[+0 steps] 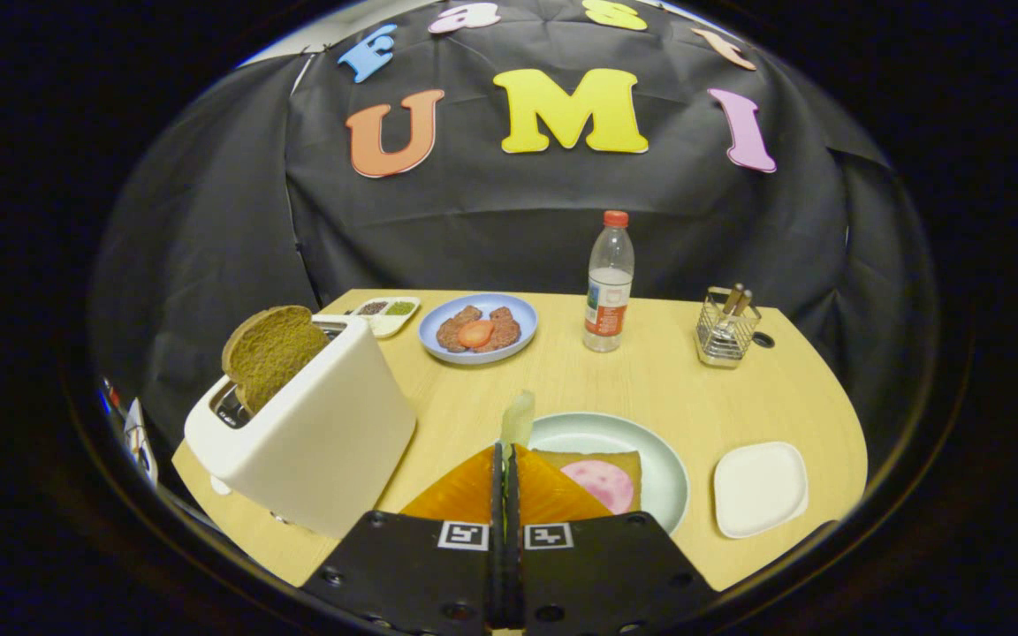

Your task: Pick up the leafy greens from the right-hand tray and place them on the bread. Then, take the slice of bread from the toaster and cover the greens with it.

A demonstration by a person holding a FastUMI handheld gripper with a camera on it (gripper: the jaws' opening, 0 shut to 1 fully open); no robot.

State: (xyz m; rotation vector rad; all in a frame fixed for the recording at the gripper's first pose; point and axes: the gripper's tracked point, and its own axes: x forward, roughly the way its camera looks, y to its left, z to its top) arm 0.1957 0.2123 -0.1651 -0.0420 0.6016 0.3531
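My gripper is shut on the leafy greens, a pale green leaf sticking up from between the orange fingers. Just ahead and slightly right lies a pale green plate holding a slice of bread topped with a pink round of ham; the fingers hide the bread's left part. To the left stands a white toaster with a brown bread slice poking out of its slot. The small white tray sits to the right of the plate, with nothing on it.
At the back of the wooden table are a blue plate with meat patties and a tomato slice, a water bottle, a wire utensil holder and a small condiment tray behind the toaster.
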